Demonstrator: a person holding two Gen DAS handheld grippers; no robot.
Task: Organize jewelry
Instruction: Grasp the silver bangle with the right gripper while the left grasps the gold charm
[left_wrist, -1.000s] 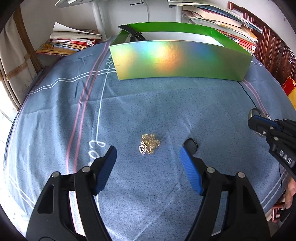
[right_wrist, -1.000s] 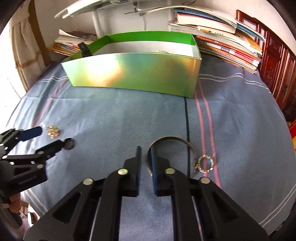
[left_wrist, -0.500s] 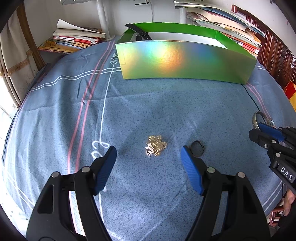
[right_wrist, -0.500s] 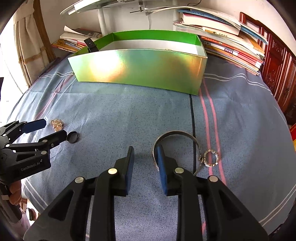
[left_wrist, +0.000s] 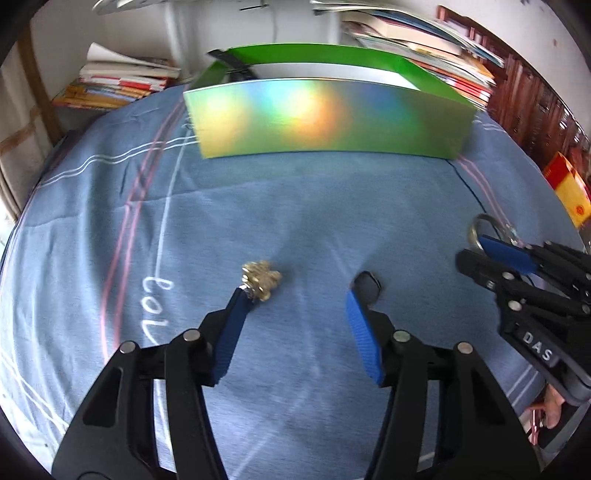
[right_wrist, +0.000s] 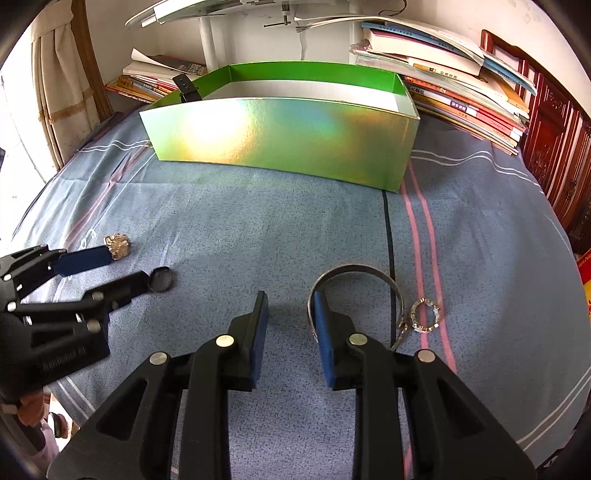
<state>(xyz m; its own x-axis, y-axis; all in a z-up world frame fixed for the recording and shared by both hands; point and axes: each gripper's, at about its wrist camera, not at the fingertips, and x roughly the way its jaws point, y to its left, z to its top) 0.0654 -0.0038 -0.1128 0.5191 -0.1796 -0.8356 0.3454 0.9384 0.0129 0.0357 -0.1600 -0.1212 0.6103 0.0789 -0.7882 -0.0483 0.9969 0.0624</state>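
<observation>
My left hand-held gripper (left_wrist: 295, 295) is closing, nothing pressed between its pads yet. The gold trinket (left_wrist: 261, 278) lies on the blue cloth of the tabletop (left_wrist: 295, 206), right at the tip of the left finger and touching it, so it sits at the edge of the gap, not in the middle; I judge I need to shift a little left to centre it before the pads meet. By the right fingertip lies a small dark round piece (left_wrist: 366, 286), partly hidden behind that finger, so I cannot tell what it is.

My right hand-held gripper (right_wrist: 290, 314) is partly open and grasps nothing. The silver bangle (right_wrist: 354, 271) lies flat just ahead, its near rim against the outer side of the right finger, with a small beaded ring (right_wrist: 426, 315) hooked at its far end. The left hand is nearer the trinket, the right nearer the bangle.

The green box (right_wrist: 280, 133) stands open beyond both; its floor is mostly hidden by the front wall.
</observation>
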